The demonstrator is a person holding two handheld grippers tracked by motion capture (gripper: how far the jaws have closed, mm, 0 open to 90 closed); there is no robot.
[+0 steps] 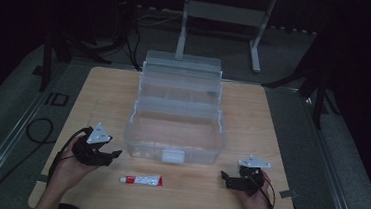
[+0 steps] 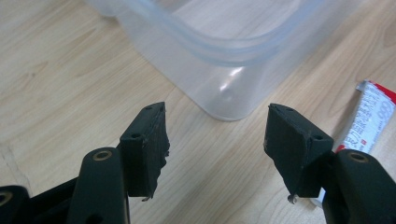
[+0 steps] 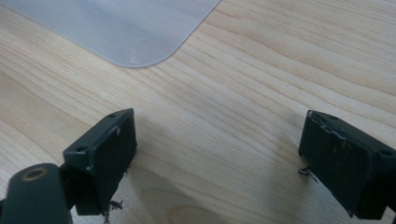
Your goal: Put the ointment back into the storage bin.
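Observation:
A clear plastic tiered box (image 1: 173, 133) stands open in the middle of the wooden table (image 1: 104, 93), its trays stepped back. A small white and red tube (image 1: 141, 180) lies flat in front of it. My left gripper (image 1: 111, 156) rests at the front left, open and empty, jaws pointing toward the box's near corner (image 2: 224, 100), with the tube (image 2: 371, 119) just to their right. At the front right my right gripper (image 1: 225, 179) is open and empty, low over bare wood near the box's corner (image 3: 135, 37).
A white latch (image 1: 172, 156) sits on the box's front wall. Cables (image 1: 38, 130) trail off the table's left side. A metal stand (image 1: 220, 17) rises beyond the far edge. Bare wood lies on both sides of the box.

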